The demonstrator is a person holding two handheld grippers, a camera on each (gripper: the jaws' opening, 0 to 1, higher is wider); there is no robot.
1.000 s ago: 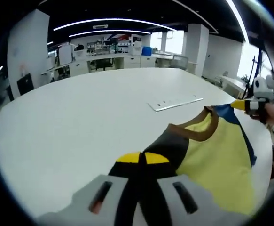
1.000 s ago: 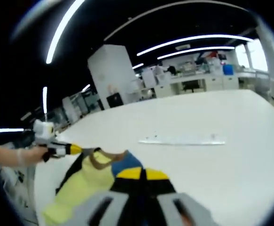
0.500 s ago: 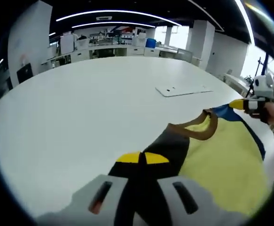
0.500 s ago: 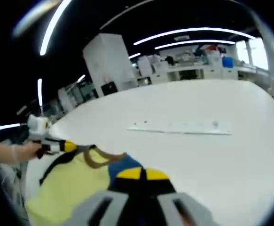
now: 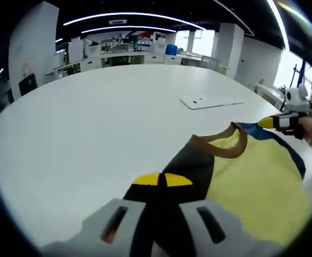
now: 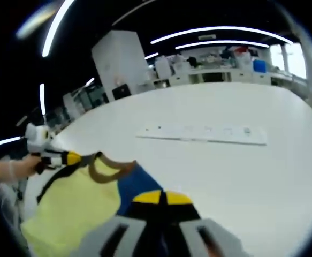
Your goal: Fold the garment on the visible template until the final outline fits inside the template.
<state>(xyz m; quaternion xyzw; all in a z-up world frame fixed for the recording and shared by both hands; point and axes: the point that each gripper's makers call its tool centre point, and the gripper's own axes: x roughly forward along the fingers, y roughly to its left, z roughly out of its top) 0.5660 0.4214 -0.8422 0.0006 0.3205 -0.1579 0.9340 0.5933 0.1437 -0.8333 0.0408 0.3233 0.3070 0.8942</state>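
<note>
Both my jaws pinched shut on the shirt (image 5: 252, 176), one shoulder each, held taut above the worktop (image 5: 91, 123). Next: lay it flat on the template (image 6: 201, 134).

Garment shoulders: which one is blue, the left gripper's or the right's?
The right gripper holds the blue shoulder; the left gripper holds the dark grey shoulder of the garment.
</note>
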